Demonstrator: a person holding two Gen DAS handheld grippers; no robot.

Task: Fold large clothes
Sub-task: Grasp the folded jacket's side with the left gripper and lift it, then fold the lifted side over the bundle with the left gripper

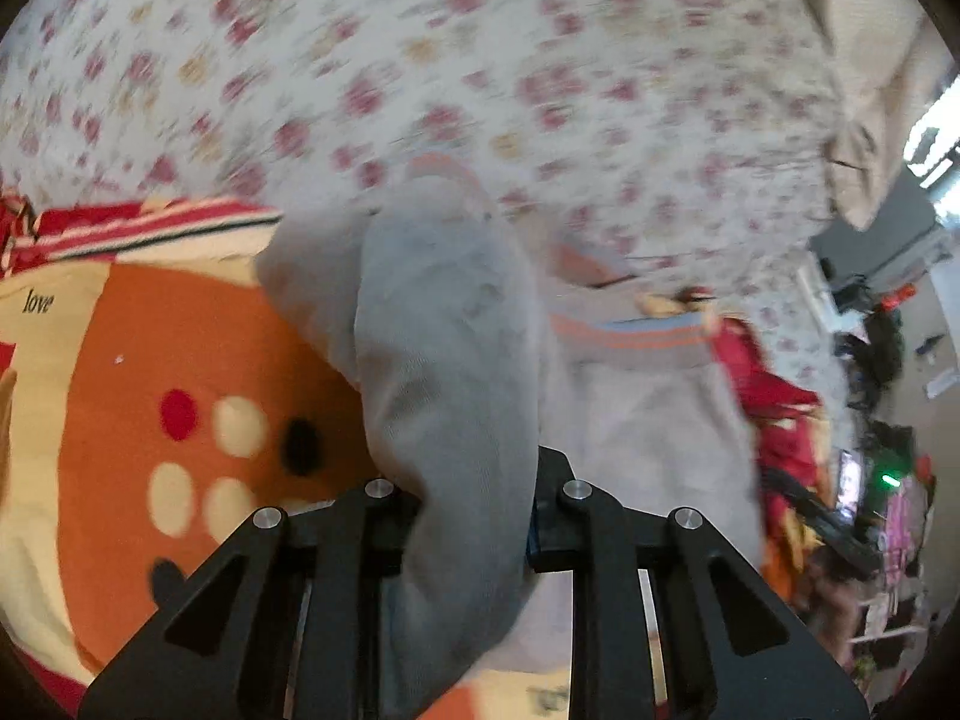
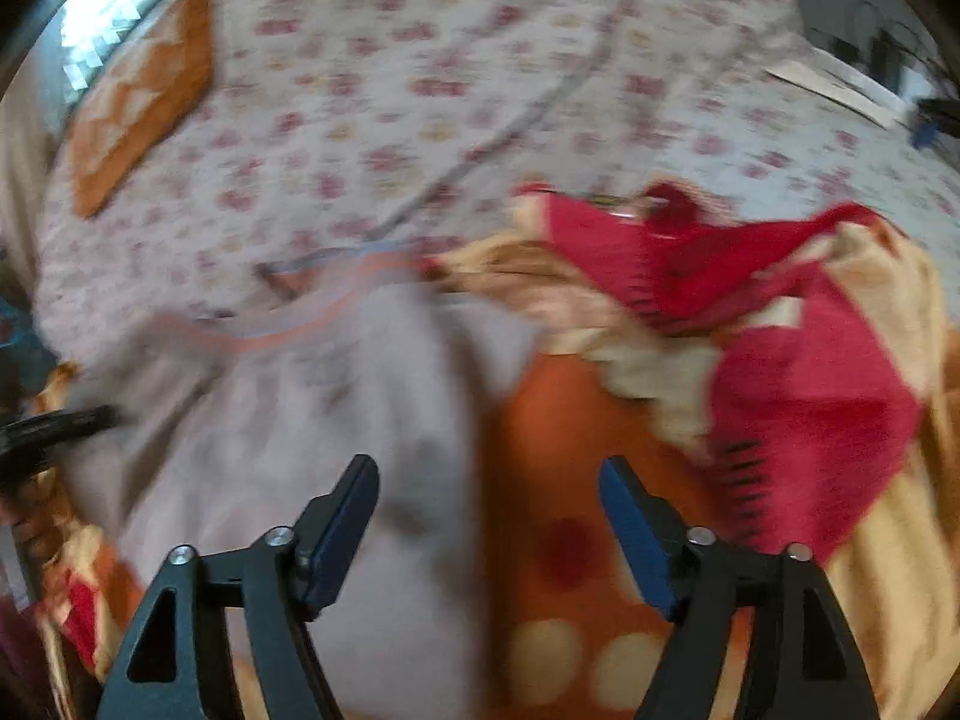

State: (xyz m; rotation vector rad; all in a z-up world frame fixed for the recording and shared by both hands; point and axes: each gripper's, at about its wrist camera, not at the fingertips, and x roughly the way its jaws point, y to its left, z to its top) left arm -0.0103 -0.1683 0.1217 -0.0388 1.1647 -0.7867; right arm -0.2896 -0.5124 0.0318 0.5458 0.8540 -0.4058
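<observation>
Gray cloth (image 1: pixel 444 360) drapes over the left gripper (image 1: pixel 474 516), hiding its fingertips. Motion blur smears the flowered sheet (image 1: pixel 480 60) in both views. Clutter (image 1: pixel 876 480) at the right edge is too small and blurred to identify.
</observation>
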